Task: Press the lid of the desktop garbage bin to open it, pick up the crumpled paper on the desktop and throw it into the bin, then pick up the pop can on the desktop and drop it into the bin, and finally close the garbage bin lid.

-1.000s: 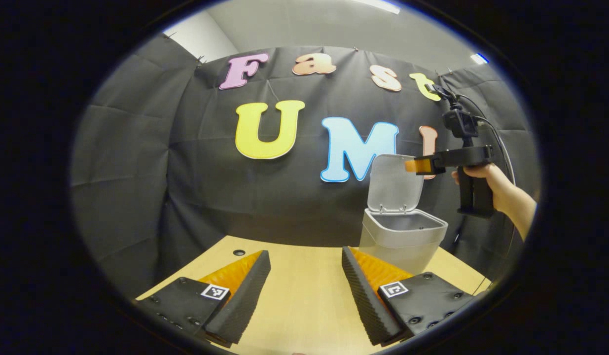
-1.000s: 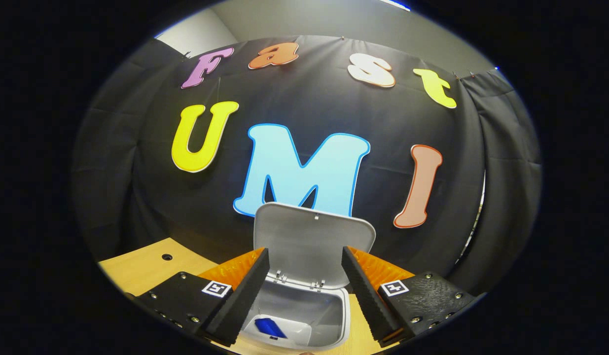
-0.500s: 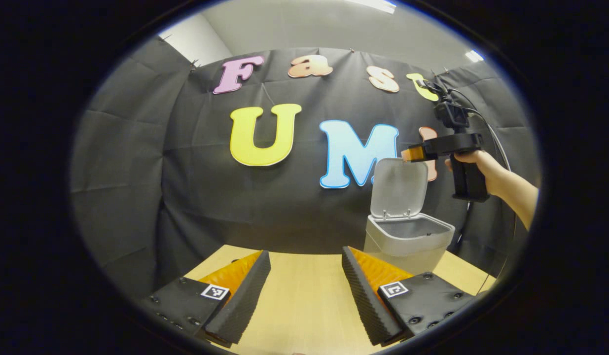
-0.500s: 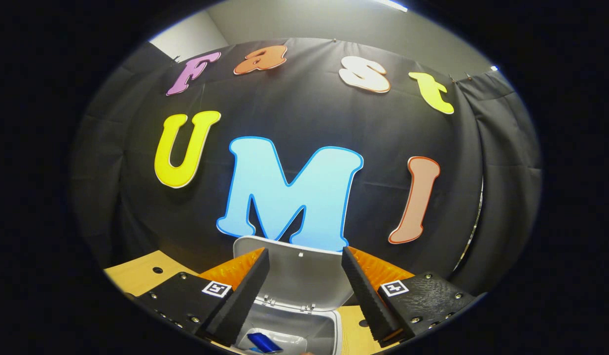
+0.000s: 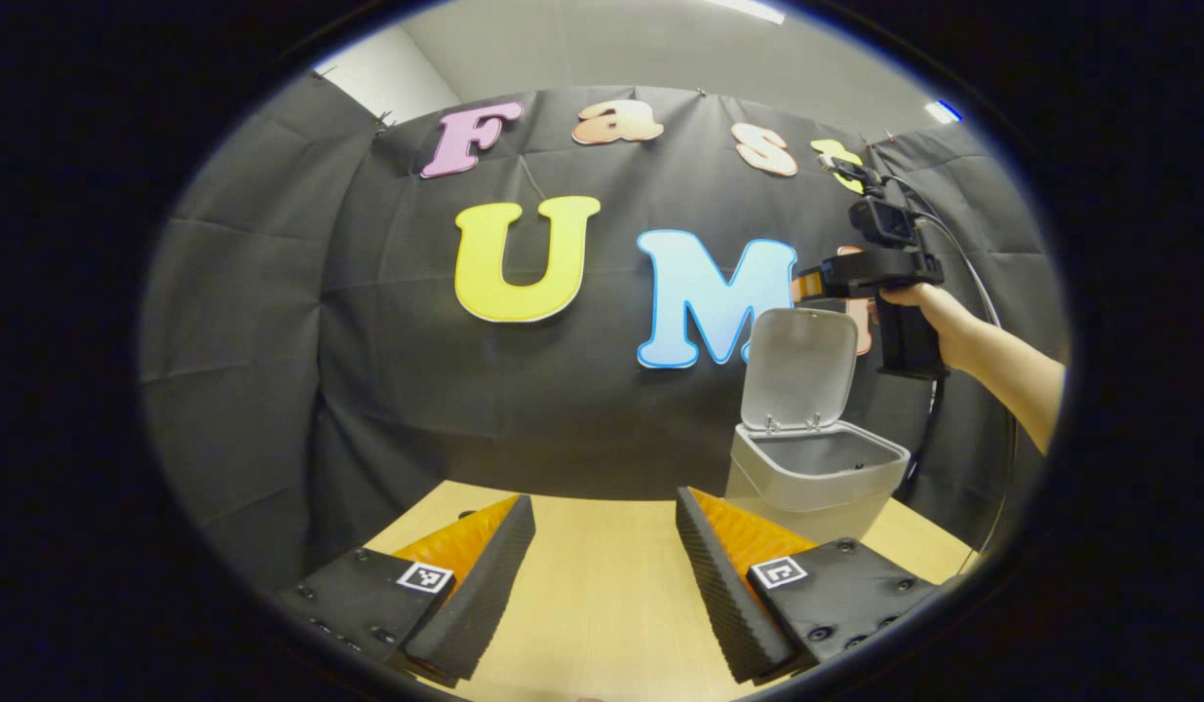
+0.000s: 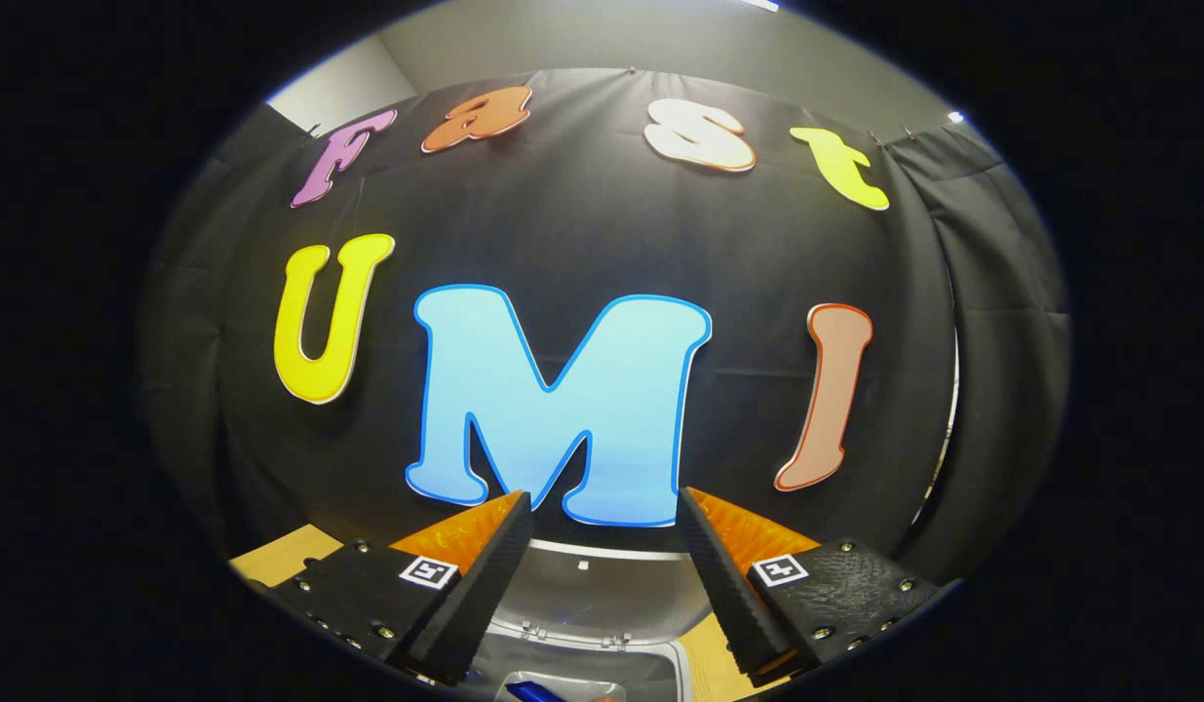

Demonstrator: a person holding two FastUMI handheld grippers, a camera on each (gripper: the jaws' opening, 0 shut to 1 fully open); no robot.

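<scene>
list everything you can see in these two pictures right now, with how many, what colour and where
garbage bin: one, light grey, on the table's far right part in the left gripper view.
bin lid: one, light grey, hinged up and standing open behind the bin's mouth.
blue item: one, inside the bin at the bottom edge of the right gripper view; too little shows to name it.
table: one, light wood, under both claws.
left claw: one, open, holding nothing, low over the table.
right claw: one, open, holding nothing, above the open bin; in the left gripper view it is up beside the lid's top edge.
hand: one, gripping the right claw's handle, forearm running off to the right.
</scene>
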